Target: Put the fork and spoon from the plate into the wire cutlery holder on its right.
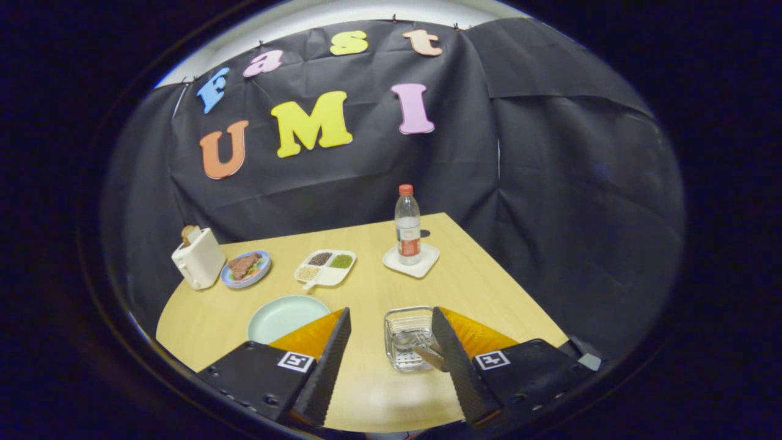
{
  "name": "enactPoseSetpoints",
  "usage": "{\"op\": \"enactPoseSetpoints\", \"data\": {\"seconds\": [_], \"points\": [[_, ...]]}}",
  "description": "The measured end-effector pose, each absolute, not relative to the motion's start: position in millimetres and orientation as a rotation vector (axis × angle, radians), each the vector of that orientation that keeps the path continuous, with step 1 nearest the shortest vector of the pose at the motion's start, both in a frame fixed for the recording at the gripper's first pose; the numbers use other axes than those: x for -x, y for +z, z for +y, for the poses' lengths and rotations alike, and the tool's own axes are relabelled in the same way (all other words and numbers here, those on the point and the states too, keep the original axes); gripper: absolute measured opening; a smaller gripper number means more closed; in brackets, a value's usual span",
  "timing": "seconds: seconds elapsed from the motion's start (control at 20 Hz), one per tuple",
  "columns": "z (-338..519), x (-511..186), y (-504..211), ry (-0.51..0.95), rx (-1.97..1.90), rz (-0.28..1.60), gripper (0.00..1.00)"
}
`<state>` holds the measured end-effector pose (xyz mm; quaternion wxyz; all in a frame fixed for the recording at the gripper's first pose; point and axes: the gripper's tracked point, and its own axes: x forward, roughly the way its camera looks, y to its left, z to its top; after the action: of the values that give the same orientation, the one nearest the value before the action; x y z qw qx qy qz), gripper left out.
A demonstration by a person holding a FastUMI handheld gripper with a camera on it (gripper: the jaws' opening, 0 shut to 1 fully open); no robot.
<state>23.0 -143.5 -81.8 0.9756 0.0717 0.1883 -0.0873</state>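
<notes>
A pale wooden table (482, 287) stands before black cloth walls (568, 201).

Soft overhead light falls evenly on the wooden table (366, 287), with pale glare near the gripper (391, 348), whose fingers stand apart. Fisheye bending curves the edges; focus stays fairly sharp.
</notes>
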Motion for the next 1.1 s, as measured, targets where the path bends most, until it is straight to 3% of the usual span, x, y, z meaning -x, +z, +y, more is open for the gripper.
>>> {"op": "enactPoseSetpoints", "data": {"seconds": [0.15,0.35,1.1], "points": [[-130.0,-16.8,-59.9,-0.163,-0.153,0.276,0.91],[-109.1,3.2,-25.6,-0.175,-0.123,0.120,0.97],[-35.1,72.8,32.5,-0.123,-0.044,-0.079,0.96]]}}
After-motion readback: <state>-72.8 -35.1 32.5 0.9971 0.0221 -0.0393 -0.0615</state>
